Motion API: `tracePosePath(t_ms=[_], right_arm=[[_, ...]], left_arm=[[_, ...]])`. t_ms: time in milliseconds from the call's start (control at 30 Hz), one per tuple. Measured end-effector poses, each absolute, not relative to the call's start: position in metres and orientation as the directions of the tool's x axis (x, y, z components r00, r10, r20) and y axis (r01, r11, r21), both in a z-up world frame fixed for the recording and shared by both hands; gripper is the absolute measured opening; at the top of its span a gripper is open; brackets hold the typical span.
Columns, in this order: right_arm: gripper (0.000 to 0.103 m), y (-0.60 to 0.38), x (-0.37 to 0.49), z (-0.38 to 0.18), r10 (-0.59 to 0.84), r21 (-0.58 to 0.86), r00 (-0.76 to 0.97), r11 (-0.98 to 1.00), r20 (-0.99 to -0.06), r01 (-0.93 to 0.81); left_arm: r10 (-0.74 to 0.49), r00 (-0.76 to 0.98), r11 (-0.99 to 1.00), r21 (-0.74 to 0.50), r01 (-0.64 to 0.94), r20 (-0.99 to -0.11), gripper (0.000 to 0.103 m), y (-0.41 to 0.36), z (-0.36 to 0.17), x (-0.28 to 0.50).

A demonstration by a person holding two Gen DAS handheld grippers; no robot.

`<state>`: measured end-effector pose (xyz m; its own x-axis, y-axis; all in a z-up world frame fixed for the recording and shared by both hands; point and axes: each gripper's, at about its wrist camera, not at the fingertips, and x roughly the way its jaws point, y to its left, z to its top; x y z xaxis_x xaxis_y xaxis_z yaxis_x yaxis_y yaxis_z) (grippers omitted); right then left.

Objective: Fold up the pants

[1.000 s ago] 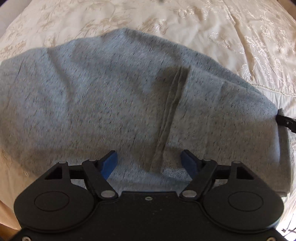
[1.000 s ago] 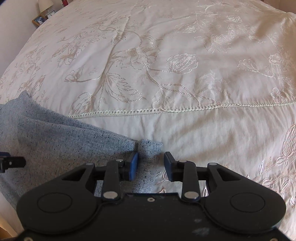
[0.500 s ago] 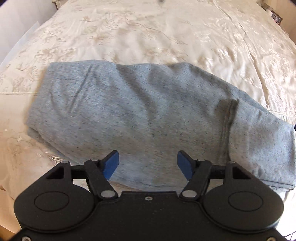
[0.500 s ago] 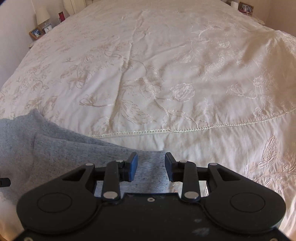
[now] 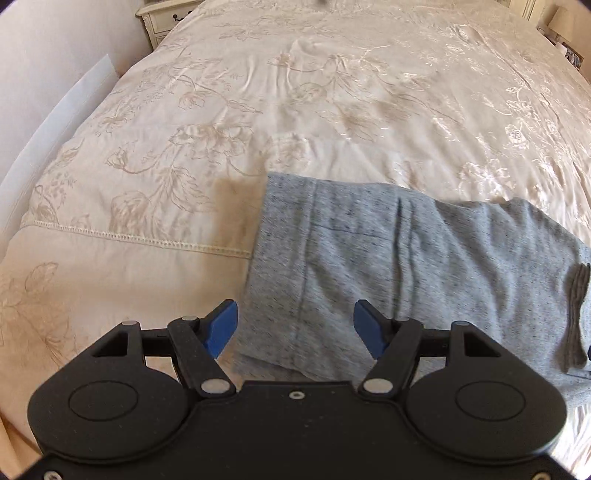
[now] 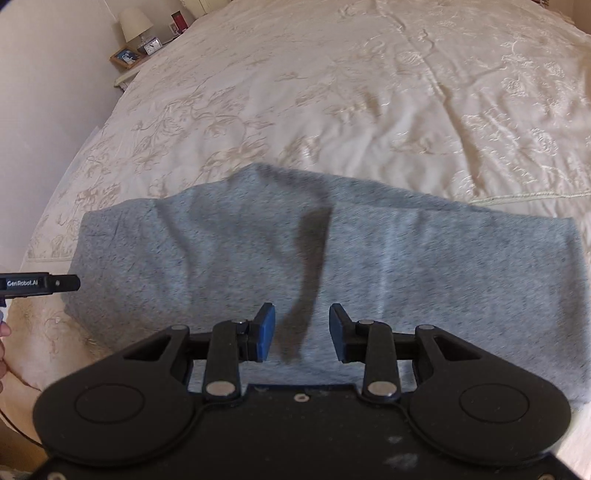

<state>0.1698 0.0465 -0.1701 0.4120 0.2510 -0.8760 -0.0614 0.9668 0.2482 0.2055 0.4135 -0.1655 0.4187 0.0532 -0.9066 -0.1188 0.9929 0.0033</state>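
Observation:
Grey heathered pants [image 5: 388,258] lie folded flat on the cream embroidered bedspread [image 5: 258,92]. In the left wrist view my left gripper [image 5: 295,330] is open and empty, raised over the folded bundle's left end. In the right wrist view the pants [image 6: 258,251] spread across the middle, with a dark fold crease running down the centre. My right gripper [image 6: 302,332] is open and empty above the bundle's near edge. The tip of the left gripper [image 6: 40,284] shows at the far left of that view.
A nightstand with a lamp [image 6: 136,22] and picture frames stands at the bed's far left corner. A white dresser [image 5: 166,14] is beyond the bed. The wall runs along the left side. The bedspread [image 6: 406,92] stretches far behind the pants.
Both grippers have pulled back and up from the pants. The left has swung toward the bundle's left end. The right has opened wider and let go of the cloth, now over the bundle's middle.

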Motion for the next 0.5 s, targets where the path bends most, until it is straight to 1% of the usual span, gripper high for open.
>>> tracePosePath(t_ms=[67, 133, 233, 267, 400, 500], right_arm=[[0.035, 0.064, 0.167, -0.17, 0.25, 0.243, 0.409, 0.968, -0.878, -0.069], [0.035, 0.08, 0.165, -0.168, 0.239, 0.225, 0.407, 0.971, -0.881, -0.083], [0.035, 0.093, 0.161, -0.166, 0.222, 0.21, 0.409, 0.975, -0.885, -0.076], [0.035, 0.096, 0.159, -0.164, 0.216, 0.205, 0.408, 0.976, -0.887, -0.069], [0.035, 0.099, 0.155, -0.164, 0.178, 0.177, 0.399, 0.983, -0.899, -0.04], [0.035, 0.099, 0.154, -0.169, 0.165, 0.171, 0.386, 0.985, -0.908, -0.02]], left_arm=[[0.039, 0.402, 0.995, -0.001, -0.098, -0.915, 0.071, 0.425, -0.176, 0.214], [-0.002, 0.339, 0.997, -0.029, -0.073, -0.941, 0.073, 0.435, -0.195, 0.224], [-0.068, 0.295, 0.992, -0.095, -0.078, -0.953, 0.084, 0.446, -0.219, 0.233], [-0.087, 0.296, 0.989, -0.119, -0.091, -0.951, 0.09, 0.449, -0.223, 0.235], [-0.102, 0.33, 0.987, -0.137, -0.084, -0.939, 0.102, 0.447, -0.233, 0.24], [-0.097, 0.341, 0.989, -0.129, -0.071, -0.935, 0.103, 0.439, -0.237, 0.241]])
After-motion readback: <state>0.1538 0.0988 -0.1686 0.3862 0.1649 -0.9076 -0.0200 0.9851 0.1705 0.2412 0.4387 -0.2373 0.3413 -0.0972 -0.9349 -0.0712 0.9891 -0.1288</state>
